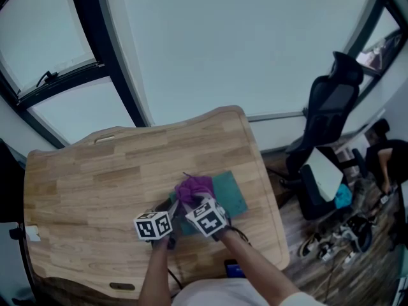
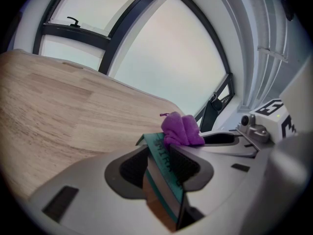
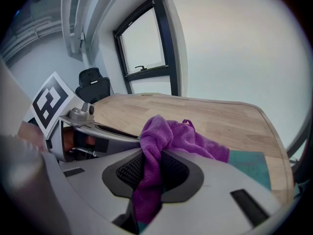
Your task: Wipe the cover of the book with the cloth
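A teal book (image 1: 228,195) lies on the wooden table (image 1: 95,183), near its front right part. My left gripper (image 1: 168,211) is shut on the book's near edge; in the left gripper view the book (image 2: 165,173) stands between the two pads. A crumpled purple cloth (image 1: 194,189) rests on the cover. My right gripper (image 1: 192,204) is shut on the cloth, and a fold of the cloth (image 3: 152,151) runs down between its pads. The two grippers stand side by side, almost touching. The right gripper's body (image 2: 254,131) shows beside the cloth (image 2: 181,130).
The table's right edge (image 1: 268,190) lies close behind the book. A black office chair (image 1: 328,107) stands to the right, with clutter on the floor (image 1: 338,234) beyond. Windows with dark frames (image 1: 95,50) are behind the table. The teal cover (image 3: 250,164) shows past the cloth.
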